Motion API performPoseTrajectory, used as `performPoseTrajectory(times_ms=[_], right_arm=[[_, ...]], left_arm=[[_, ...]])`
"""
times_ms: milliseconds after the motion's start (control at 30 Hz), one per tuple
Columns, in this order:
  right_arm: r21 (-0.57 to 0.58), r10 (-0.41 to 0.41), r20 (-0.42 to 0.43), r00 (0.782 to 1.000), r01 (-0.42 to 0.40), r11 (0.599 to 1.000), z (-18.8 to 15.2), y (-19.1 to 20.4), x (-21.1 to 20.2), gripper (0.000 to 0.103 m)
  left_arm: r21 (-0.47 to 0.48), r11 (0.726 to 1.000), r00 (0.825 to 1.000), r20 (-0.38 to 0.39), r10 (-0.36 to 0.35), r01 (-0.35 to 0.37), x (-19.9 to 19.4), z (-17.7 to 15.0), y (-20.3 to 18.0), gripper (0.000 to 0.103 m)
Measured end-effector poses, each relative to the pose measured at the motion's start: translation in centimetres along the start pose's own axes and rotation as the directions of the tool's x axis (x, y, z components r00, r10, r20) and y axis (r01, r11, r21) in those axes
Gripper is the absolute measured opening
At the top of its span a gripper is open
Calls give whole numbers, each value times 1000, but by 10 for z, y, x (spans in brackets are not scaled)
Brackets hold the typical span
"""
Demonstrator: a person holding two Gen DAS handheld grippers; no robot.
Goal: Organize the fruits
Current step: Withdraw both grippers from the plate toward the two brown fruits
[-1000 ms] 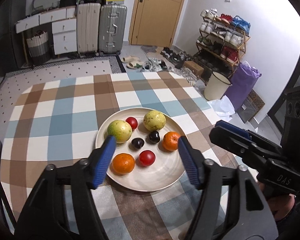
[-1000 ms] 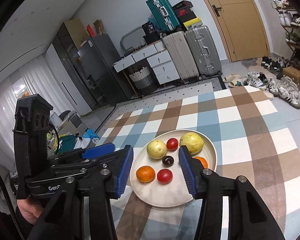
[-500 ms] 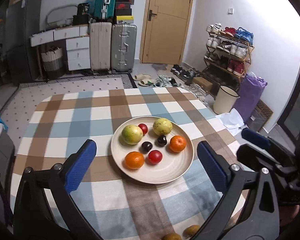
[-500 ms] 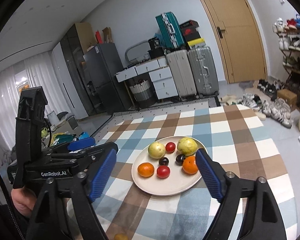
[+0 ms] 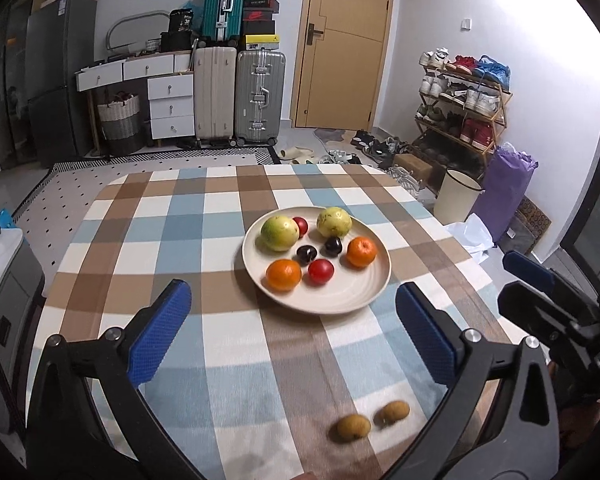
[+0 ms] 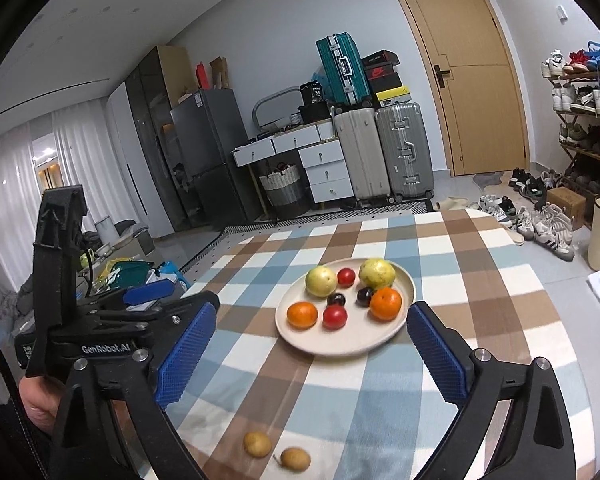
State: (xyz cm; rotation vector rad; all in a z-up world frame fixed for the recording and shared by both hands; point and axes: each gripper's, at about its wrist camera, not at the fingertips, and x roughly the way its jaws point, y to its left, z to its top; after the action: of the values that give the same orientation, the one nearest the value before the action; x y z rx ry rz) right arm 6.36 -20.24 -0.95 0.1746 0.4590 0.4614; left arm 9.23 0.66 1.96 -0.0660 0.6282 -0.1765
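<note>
A cream plate (image 5: pixel 340 304) on the checked tablecloth holds two green-yellow guavas (image 5: pixel 280 233), two oranges (image 5: pixel 284 275), two red fruits (image 5: pixel 321 271) and two dark plums (image 5: pixel 306 254). Two small brown fruits (image 5: pixel 354 427) lie loose on the cloth, nearer to me than the plate. My left gripper (image 5: pixel 292 288) stands open and empty, short of the plate. My right gripper (image 6: pixel 312 310) also hangs before the plate (image 6: pixel 340 344); its jaws are opening with nothing between them. The brown fruits (image 6: pixel 257 444) lie below it.
The checked table (image 5: pixel 160 220) ends close behind the plate and at the right. Beyond it stand a cream bin (image 5: pixel 458 196), a shoe rack (image 5: pixel 460 112), suitcases (image 5: pixel 236 96) and a door. A hand (image 6: pixel 36 400) holds the left gripper (image 6: pixel 148 292).
Both grippers have drawn back from the plate and their jaws have spread wide. The two brown fruits on the cloth have come into view.
</note>
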Motion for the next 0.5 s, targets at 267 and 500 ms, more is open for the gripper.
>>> performPoseTrajectory(times_ms=[267, 500], right_arm=[[29, -3, -43, 999, 5, 1000, -40, 2, -12, 99], [11, -38, -159, 987, 41, 999, -66, 7, -5, 99]], left_arm=[[-22, 1000, 1000, 3, 16, -16, -25, -34, 2, 102], [-19, 998, 998, -18, 52, -53, -30, -67, 8, 102]])
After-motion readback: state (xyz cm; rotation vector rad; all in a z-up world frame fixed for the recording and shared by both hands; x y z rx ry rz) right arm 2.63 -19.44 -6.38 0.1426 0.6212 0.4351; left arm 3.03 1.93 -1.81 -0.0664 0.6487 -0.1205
